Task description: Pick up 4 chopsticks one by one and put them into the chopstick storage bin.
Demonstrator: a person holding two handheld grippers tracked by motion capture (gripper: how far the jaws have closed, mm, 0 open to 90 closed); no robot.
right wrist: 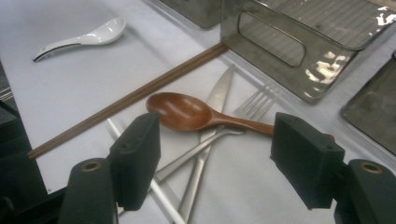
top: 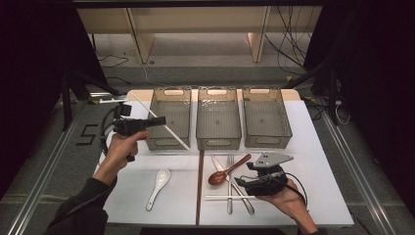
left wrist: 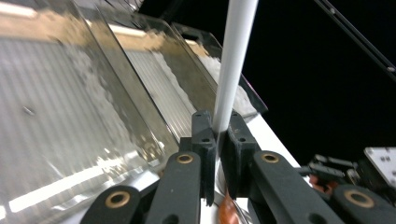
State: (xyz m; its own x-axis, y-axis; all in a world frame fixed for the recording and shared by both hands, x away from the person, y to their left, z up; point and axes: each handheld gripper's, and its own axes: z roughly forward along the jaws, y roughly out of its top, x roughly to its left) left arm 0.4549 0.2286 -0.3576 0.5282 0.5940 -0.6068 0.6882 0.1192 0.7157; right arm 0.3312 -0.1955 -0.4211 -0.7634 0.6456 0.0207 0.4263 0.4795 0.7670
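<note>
Left gripper (top: 159,120) closed on white chopstick (top: 171,131), above left bin (top: 169,117). Right gripper (right wrist: 215,154) wide open, empty; wooden spoon (right wrist: 196,113) at its 12 o'clock.

Dim room, lit table (top: 318,147), bin (right wrist: 327,70) glare, slight blur

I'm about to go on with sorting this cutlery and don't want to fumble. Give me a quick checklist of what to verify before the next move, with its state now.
1. Left gripper shut on the white chopstick: ok.
2. Chopstick held over the left bin: ok in the high view.
3. Bin free of other items: ok, its mesh floor looks bare.
4. Right gripper open: ok, jaws spread wide.
5. Wooden spoon lined up between the right jaws: ok, though it lies on the fork.
6. Spoon lifting without dragging the fork: cannot tell.
</note>
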